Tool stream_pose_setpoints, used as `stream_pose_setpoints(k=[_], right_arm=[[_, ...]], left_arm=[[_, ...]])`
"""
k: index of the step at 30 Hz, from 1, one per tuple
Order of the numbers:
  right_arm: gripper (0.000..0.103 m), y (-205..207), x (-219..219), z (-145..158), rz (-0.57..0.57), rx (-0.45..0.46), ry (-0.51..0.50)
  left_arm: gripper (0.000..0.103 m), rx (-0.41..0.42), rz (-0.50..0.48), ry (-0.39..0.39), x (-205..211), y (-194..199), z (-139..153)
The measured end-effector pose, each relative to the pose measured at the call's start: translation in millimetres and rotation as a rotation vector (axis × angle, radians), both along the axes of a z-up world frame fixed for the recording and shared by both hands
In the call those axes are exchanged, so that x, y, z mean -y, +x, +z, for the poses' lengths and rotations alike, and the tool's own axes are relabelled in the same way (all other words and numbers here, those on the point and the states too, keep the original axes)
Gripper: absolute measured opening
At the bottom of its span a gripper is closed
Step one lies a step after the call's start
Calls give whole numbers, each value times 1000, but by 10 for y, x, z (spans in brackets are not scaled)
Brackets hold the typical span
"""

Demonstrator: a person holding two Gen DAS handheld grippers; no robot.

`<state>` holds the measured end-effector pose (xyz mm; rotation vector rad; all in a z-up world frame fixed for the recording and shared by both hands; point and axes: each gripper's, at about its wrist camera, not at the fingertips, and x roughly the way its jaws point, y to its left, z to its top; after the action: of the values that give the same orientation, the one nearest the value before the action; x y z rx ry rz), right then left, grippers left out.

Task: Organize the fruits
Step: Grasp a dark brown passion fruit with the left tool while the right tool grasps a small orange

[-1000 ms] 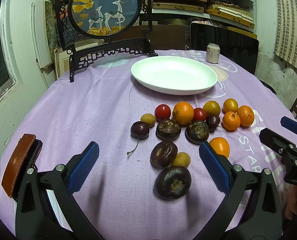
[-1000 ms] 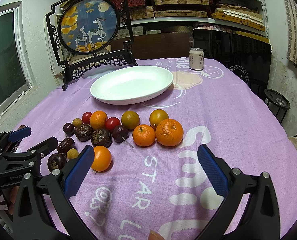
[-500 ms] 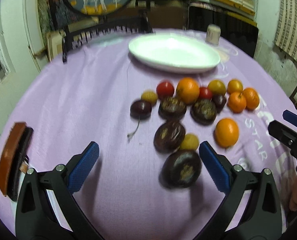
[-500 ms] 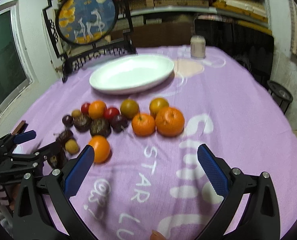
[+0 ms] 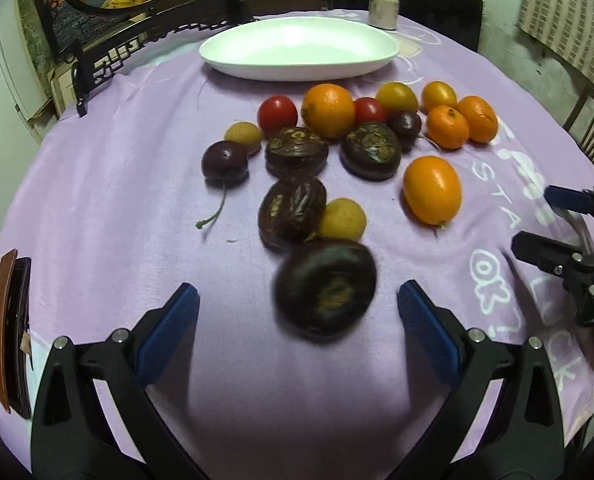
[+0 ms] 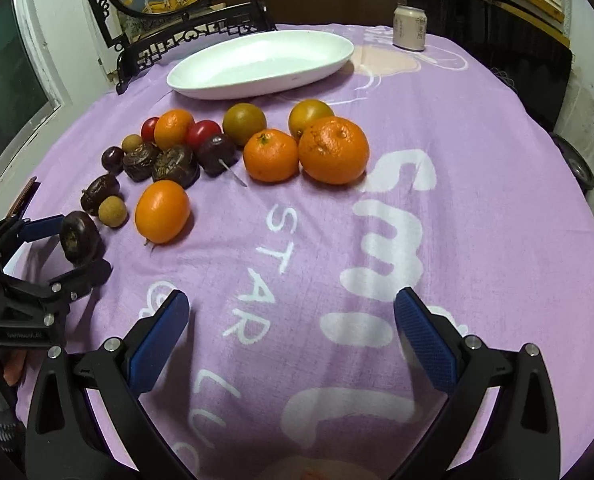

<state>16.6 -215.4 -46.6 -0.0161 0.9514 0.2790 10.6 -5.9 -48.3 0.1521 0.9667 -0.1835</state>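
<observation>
Left gripper (image 5: 297, 316) spread wide around dark round fruit (image 5: 325, 284), right gripper (image 6: 291, 320) wide, holding nothing

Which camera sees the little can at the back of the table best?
The right wrist view. There the can stands whole on the purple cloth behind the white plate, big enough to show faint print, though too small to read. The left wrist view shows the can too, but smaller and squeezed against the top edge.

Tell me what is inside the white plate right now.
Nothing: the white plate shows only its bare glossy inside in both views. All the fruits, like the large orange, lie on the purple cloth in front of it. Whatever lies under the plate is covered.
</observation>
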Motion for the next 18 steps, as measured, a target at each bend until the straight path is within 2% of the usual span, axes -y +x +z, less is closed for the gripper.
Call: stream_pose_setpoints(k=[2,4,7,9,11,12,13,18], right_arm=[[102,-4,-58,-16,28,-2,-47],[102,-19,-122,-36,44,1,-100],[102,-17,-80,-24,42,1,-73],[102,-1,-46,-5,38,7,-32],[102,-28,-8,55,45,32,41],[101,-35,-16,82,46,47,50],[96,-53,-35,115,53,65,56],[75,33,-205,167,111,54,101]], left_arm=[[101,-17,3,-41,-57,24,3],[101,-9,7,-36,-60,15,19],[98,50,6,-34,-28,-33,111],[87,79,3,-36,2,-53,162],[59,66,-6,-43,20,-8,156],[53,48,-10,-52,14,8,136],[46,27,-20,-76,5,24,113],[45,32,-19,-100,-40,-12,134]])
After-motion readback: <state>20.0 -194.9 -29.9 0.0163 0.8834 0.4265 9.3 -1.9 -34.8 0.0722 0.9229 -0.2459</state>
